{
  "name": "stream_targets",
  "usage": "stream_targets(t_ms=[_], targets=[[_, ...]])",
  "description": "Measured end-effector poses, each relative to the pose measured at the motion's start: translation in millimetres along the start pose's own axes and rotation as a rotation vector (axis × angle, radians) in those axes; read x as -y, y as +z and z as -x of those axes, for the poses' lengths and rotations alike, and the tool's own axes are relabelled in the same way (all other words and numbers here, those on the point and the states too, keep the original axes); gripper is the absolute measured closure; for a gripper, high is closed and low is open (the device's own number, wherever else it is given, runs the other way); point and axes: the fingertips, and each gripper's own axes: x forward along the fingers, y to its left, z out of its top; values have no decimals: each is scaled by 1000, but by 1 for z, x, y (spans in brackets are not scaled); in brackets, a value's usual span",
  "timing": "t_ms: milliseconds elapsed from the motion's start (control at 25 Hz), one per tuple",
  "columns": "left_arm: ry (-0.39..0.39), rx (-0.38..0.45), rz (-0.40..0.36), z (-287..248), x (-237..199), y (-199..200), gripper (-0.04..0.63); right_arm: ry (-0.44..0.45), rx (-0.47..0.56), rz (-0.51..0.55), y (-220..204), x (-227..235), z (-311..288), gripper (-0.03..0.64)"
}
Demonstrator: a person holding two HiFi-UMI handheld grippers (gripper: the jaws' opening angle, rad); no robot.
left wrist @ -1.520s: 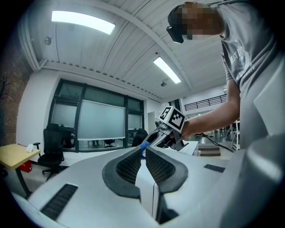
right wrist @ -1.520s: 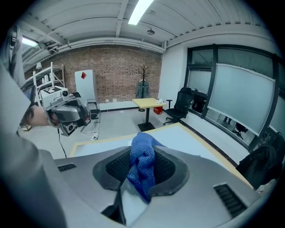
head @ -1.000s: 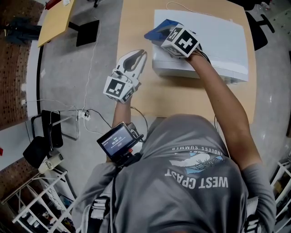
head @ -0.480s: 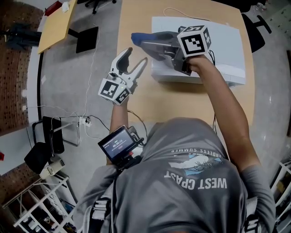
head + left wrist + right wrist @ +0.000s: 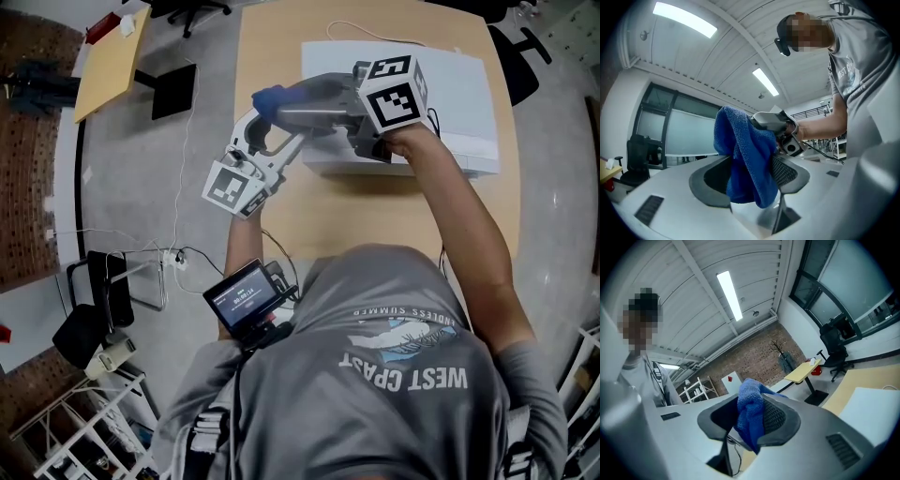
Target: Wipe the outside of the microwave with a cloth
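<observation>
Room: I see a grey floor [image 5: 192, 187] and a wooden table [image 5: 375, 220]. The white microwave [image 5: 450, 80] sits on the table's far half.
Right gripper [image 5: 281, 105]: clenched on the blue cloth [image 5: 267, 97]. It is raised off the microwave, with its tips past the microwave's left end.
Left gripper [image 5: 272, 133]: released. Its jaws have just been opening and now stand wide, off the microwave's near-left corner.
Cloth position: clear of the microwave, not touching it, in the air beside its left end. In the left gripper view it hangs from the right gripper's jaws and down between the left gripper's pads. I see no pad pressing it.
Step in hand: I judge this to be a hand-over or a regrip of the cloth between the two grippers. No wiping contact is under way.
Progress: I cannot tell from these views which faces of the microwave are already wiped.
Next move, requirement: close the left jaws squarely on the hanging fold. Confirm the pinch before the right gripper lets go.
Next move, follow-on: carry the cloth back to the microwave's left or near face. Lay it flat there so that cloth, not jaw, meets the casing.
Risk: a shallow bite on the loose fold could let the cloth drop onto the table beside the microwave.
</observation>
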Motion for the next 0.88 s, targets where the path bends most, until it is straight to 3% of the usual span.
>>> stream_targets(t_ms=[160,320,440,600,760,880], targets=[[10,-18,-31,-2,2,4,427,-46,-12,87,4,-4,2,488],[40,-20,-42,-5,-4,10,500,-112,-1,187,13,-5,5,460],[67,-25,-52,-8,-10,13,518,-198,32,266,23,2,13,437],[122,-60,-80,-7,-27,11,526,-385,92,368,36,16,42,434],[199,-112,-80,-4,-50,-8,528,-541,134,401,46,26,78,436],[235,-176,-82,-10,-74,-38,529,-595,129,404,49,47,95,436]])
